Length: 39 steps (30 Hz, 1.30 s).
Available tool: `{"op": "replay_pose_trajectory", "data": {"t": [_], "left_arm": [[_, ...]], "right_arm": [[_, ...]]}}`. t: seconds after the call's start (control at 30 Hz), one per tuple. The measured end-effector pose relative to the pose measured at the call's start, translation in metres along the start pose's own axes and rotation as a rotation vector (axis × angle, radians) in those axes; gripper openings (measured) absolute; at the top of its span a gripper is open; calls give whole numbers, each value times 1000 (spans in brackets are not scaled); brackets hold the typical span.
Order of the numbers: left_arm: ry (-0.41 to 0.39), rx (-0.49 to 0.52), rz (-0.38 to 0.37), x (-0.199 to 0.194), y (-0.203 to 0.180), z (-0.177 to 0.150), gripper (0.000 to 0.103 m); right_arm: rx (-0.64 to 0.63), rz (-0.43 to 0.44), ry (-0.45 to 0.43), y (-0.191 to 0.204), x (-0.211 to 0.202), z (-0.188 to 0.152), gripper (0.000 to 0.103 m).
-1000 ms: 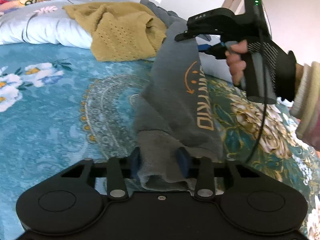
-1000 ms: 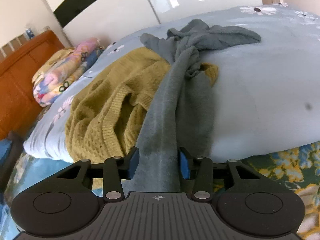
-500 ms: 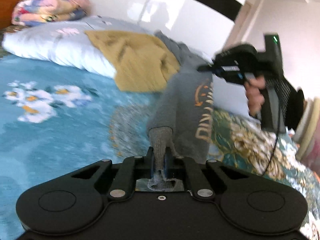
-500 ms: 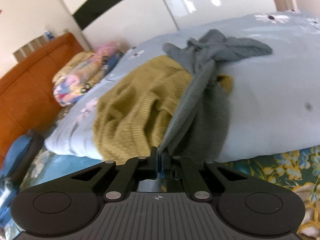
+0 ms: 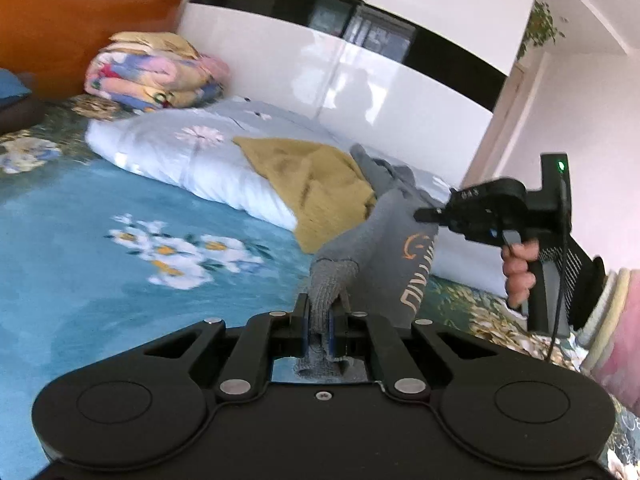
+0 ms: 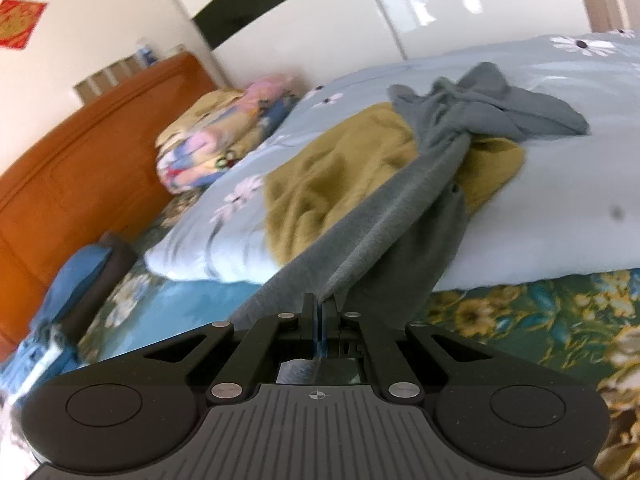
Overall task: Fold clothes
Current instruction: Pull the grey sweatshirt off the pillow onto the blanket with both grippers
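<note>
Both grippers raised since earlier frame, jaws closed on grey sweatshirt (image 5: 394, 236): left gripper (image 5: 320, 322) pinches cuff, right gripper (image 6: 320, 312) pinches edge; garment's long axis runs toward 1 o'clock, far end snagged on yellow sweater (image 6: 340, 176).

the matte black plastic left gripper (image 5: 321, 322) had two rounded lobes with shallow circular recesses, silver pivot pins on its linkage arms, one small centre screw, and blue pads lining its fingers (image 5: 304, 326). the matte black right gripper (image 6: 321, 320) had the same lobes and silver pins, plus a ribbed grey panel with a small crosshair mark. seen from the left wrist, that right gripper (image 5: 424, 214) was a black pistol-shaped handle with small white lettering, a green light, a thin black cable and a blue trigger part. the bare-skinned right hand (image 5: 519, 276) emerged from a pink and cream layered sleeve (image 5: 612, 312).
</note>
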<state>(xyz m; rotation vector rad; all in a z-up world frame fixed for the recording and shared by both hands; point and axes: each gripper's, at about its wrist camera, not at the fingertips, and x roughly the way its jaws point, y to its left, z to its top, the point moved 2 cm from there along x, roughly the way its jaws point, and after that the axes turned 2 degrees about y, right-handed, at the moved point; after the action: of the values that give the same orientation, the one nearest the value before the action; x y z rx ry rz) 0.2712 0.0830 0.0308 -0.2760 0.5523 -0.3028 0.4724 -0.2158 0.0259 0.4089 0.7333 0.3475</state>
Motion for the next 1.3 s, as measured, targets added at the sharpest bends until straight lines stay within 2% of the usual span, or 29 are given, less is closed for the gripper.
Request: {"op": "replay_pose_trajectory", "data": {"t": [0.17, 0.6, 0.93, 1.03, 1.13, 1.3], "left_arm": [[-44, -21, 54, -45, 23, -5, 6], [-156, -154, 176, -152, 86, -31, 6], [-250, -240, 347, -244, 153, -44, 6], [-254, -264, 403, -262, 172, -44, 6], [-234, -239, 452, -270, 181, -44, 6], [-165, -211, 477, -253, 189, -43, 6]], "right_arm": [[-36, 48, 34, 30, -12, -27, 1], [-99, 124, 121, 116, -27, -105, 1], [-182, 230, 258, 200, -17, -182, 1], [-202, 259, 298, 226, -7, -201, 1], [-227, 251, 340, 243, 6, -214, 1], [-234, 211, 371, 245, 21, -223, 2]]}}
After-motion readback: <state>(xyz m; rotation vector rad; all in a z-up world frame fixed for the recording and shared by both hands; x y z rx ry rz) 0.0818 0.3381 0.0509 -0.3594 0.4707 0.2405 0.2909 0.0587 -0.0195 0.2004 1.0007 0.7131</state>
